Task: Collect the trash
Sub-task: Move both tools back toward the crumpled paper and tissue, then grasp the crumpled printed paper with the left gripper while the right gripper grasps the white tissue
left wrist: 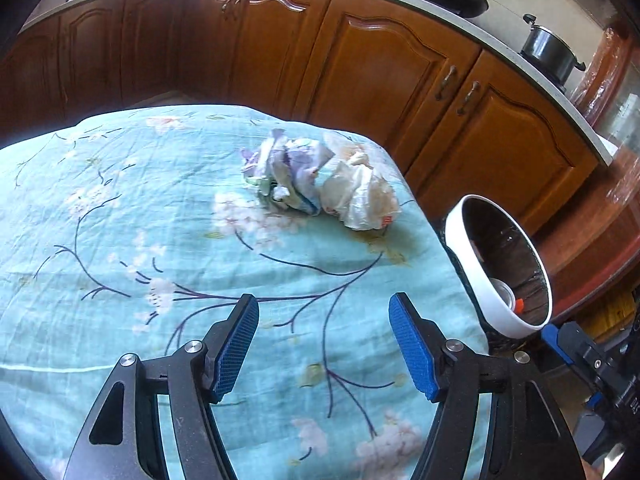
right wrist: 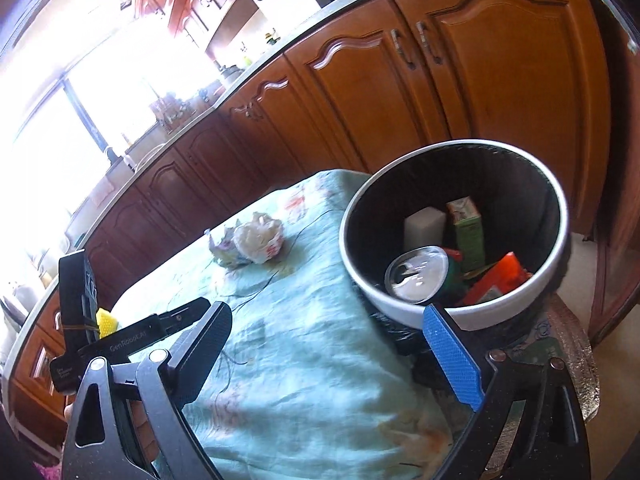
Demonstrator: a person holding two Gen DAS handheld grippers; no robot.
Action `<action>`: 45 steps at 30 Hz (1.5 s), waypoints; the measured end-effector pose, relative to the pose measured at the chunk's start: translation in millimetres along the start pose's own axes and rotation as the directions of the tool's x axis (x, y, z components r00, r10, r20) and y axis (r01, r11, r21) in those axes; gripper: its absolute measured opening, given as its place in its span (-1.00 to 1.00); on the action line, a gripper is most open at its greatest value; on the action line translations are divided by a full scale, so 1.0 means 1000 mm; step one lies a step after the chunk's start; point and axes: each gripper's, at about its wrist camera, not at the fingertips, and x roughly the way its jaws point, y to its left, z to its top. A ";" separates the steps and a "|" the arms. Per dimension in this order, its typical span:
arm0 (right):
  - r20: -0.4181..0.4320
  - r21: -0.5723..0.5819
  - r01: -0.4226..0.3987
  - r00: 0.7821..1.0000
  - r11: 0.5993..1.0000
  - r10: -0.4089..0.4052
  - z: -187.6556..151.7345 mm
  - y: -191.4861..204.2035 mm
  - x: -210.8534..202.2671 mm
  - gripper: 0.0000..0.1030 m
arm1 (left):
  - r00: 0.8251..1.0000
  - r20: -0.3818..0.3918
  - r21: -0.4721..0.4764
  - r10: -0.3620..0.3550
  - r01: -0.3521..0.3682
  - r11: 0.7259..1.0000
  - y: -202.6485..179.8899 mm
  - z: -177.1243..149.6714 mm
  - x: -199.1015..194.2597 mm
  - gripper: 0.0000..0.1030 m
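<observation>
Step in hand: reaching for more trash. Left gripper (left wrist: 324, 344) fingers wide apart, empty, above the cloth-covered counter (left wrist: 120, 240). Right gripper (right wrist: 340, 344) also apart, empty, near the bin (right wrist: 400, 308). Two crumpled wrappers (left wrist: 316, 184) lie touching at the counter's far end, w/ nothing between. Next: left goes fwd, closes on one wad. Bin already holds cartons & a can.

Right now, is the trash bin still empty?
No: the right wrist view shows the trash bin already holding a can and cartons.
</observation>
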 end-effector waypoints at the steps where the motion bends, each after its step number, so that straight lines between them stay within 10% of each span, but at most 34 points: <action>1: -0.006 -0.010 -0.007 1.000 1.000 0.007 -0.001 0.005 0.003 0.89 | 1.000 0.002 -0.007 0.005 -0.005 1.000 0.005 0.000 -0.002 0.31; 22: -0.101 -0.111 -0.095 0.991 0.989 0.083 0.027 0.062 0.089 0.85 | 0.999 0.038 -0.074 0.006 -0.003 0.997 0.054 0.033 -0.002 0.31; 36: -0.194 -0.051 -0.090 0.978 0.995 0.078 0.062 0.052 0.158 -0.09 | 1.000 -0.004 -0.028 0.005 -0.006 1.000 0.039 0.083 0.072 0.27; 40: -0.214 -0.042 -0.093 0.973 0.995 0.082 0.057 0.048 0.163 -0.70 | 0.999 -0.038 -0.022 0.000 -0.001 1.000 0.037 0.084 0.090 -0.49; 45: -0.198 -0.043 -0.106 0.976 0.993 0.095 0.051 0.048 0.146 -0.76 | 1.000 -0.022 0.004 0.001 -0.001 1.000 0.037 0.077 0.087 -0.61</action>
